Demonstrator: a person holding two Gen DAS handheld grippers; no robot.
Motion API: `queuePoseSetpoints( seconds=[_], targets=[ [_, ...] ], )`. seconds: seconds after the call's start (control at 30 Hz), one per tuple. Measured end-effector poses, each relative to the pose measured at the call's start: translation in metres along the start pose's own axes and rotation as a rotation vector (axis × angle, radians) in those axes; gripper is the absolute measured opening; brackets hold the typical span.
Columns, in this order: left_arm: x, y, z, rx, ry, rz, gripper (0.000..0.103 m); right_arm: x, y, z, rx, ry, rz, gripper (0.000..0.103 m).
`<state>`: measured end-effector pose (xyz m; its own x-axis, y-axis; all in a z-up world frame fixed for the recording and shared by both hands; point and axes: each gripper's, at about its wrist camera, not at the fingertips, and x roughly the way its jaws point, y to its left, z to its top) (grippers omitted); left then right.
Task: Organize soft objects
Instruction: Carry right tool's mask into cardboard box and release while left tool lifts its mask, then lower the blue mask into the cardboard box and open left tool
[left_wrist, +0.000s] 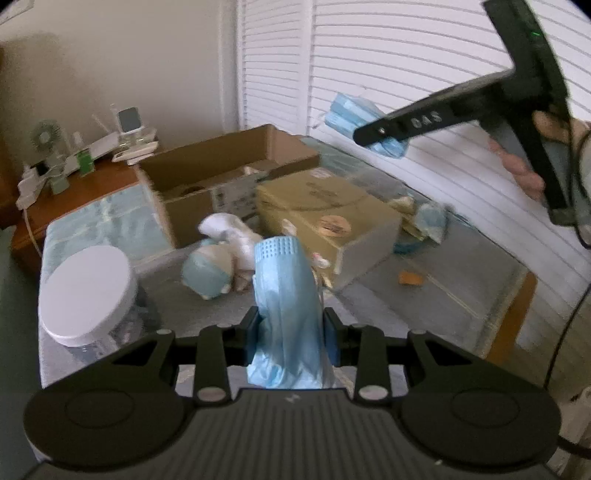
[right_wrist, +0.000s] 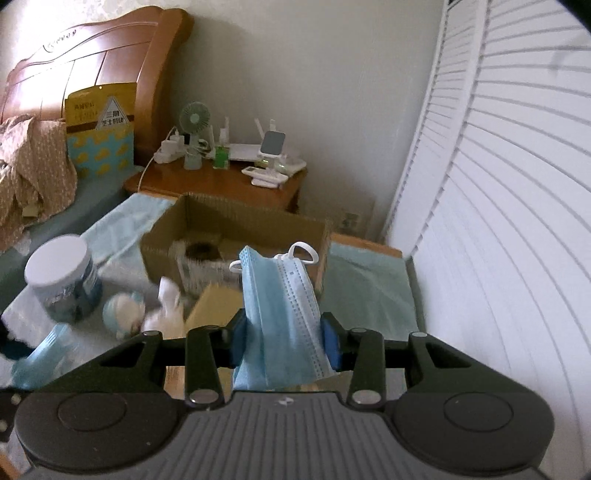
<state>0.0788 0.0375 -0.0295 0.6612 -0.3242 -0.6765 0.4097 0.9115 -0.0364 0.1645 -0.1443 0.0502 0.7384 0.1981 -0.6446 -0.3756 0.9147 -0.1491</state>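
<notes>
My left gripper (left_wrist: 291, 332) is shut on a blue face mask (left_wrist: 284, 291) that stands up between its fingers above the table. My right gripper (right_wrist: 284, 339) is shut on another folded blue face mask (right_wrist: 280, 306) with white ear loops, held in the air. In the left wrist view the right gripper (left_wrist: 373, 134) shows at upper right with its mask (left_wrist: 351, 114). An open cardboard box (right_wrist: 236, 229) stands behind; it also shows in the left wrist view (left_wrist: 225, 162). A white and blue plush toy (left_wrist: 218, 258) lies on the table in front of it.
A jar with a white lid (left_wrist: 88, 291) stands at the left. A closed tan box (left_wrist: 325, 218) lies right of the plush. More soft items (left_wrist: 424, 221) lie by the white louvred doors (right_wrist: 498, 221). A wooden nightstand (right_wrist: 221, 181) with gadgets is behind.
</notes>
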Motion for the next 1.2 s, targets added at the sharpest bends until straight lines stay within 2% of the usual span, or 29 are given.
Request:
queuePoseSetpoints(
  seconds=[0.27, 0.6, 0.67, 0.73, 0.77, 0.87, 1.0, 1.2],
  targets=[
    [0.004, 0.023, 0.004, -0.056, 0.003, 0.032, 0.034, 0.059, -0.008, 0.053, -0.001, 0.002, 0.046, 0.046],
    [0.012, 0.043, 0.008, -0.103, 0.012, 0.060, 0.034, 0.122, -0.013, 0.087, -0.010, 0.029, 0.053, 0.047],
    [0.014, 0.043, 0.009, -0.107, 0.015, 0.061, 0.034, 0.134, -0.014, 0.087, -0.012, 0.033, 0.047, 0.057],
    [0.017, 0.044, 0.011, -0.109, 0.016, 0.062, 0.034, 0.142, -0.016, 0.083, -0.007, 0.040, 0.054, 0.085],
    [0.018, 0.045, 0.012, -0.110, 0.018, 0.061, 0.034, 0.145, -0.017, 0.080, -0.002, 0.036, 0.048, 0.089],
    [0.021, 0.045, 0.015, -0.109, 0.018, 0.058, 0.034, 0.147, -0.021, 0.071, 0.030, 0.053, 0.053, 0.093],
    [0.022, 0.045, 0.021, -0.104, 0.016, 0.053, 0.034, 0.131, -0.021, 0.057, 0.048, 0.055, 0.051, 0.103],
    [0.024, 0.045, 0.032, -0.101, 0.023, 0.053, 0.034, 0.097, -0.016, 0.040, 0.069, 0.066, 0.052, 0.103]
  ],
)
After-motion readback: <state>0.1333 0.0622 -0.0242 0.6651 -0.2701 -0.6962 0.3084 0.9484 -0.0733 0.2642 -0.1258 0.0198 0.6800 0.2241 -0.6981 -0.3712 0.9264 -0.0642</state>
